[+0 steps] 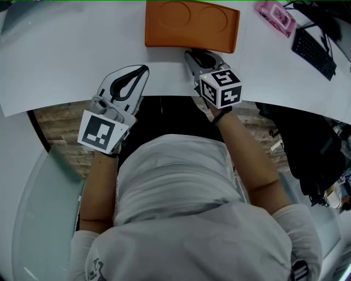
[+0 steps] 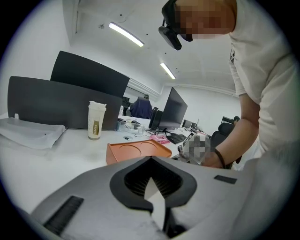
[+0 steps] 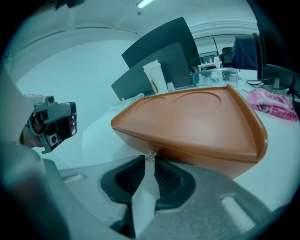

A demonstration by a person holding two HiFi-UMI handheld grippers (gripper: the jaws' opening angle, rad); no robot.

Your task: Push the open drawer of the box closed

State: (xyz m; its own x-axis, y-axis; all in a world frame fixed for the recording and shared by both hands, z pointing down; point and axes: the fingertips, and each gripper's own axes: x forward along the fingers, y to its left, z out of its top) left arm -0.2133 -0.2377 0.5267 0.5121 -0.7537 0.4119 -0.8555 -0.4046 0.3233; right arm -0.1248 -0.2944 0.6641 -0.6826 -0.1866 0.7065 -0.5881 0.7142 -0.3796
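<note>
The orange box (image 1: pixel 192 24) with two round recesses in its top lies on the white table (image 1: pixel 66 60). In the right gripper view its front face (image 3: pixel 197 154) shows a seam, and the drawer front looks nearly flush with the body. A small metal knob (image 3: pixel 150 155) sticks out of that face. My right gripper (image 1: pixel 192 54) is right at the box's near edge, its narrow tips (image 3: pixel 150 157) pinching the knob. My left gripper (image 1: pixel 143 69) rests on the table to the left, apart from the box (image 2: pixel 136 152); its tips (image 2: pixel 151 158) meet with nothing between them.
A pink item (image 1: pixel 275 16) and a black keyboard (image 1: pixel 313 52) lie at the far right. A paper cup (image 2: pixel 96 120) and dark screens (image 2: pixel 61 101) stand behind the box. The table's curved front edge (image 1: pixel 164 96) runs just under both grippers.
</note>
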